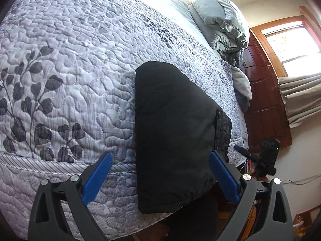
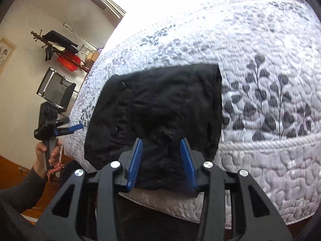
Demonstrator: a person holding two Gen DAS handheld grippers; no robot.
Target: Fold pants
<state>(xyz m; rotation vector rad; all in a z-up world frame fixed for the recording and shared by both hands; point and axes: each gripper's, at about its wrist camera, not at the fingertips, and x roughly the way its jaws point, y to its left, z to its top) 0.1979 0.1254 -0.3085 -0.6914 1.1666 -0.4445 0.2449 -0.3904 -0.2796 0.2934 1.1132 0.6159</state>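
Folded pants point(image 1: 172, 132) lay at the near edge of the bed point(image 1: 60, 80).
The black bundle rested on the quilted cover, its near end hanging slightly over the edge. The left gripper point(image 1: 160, 166) was spread wide, released, holding nothing. The right gripper point(image 2: 161, 158) stood partly parted over the pants' near end, pads not pressing the cloth.

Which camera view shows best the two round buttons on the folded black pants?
The right wrist view: both round buttons show clearly along the left edge of the folded black pants. In the left wrist view the pants appear as a plain dark shape; no buttons can be seen.
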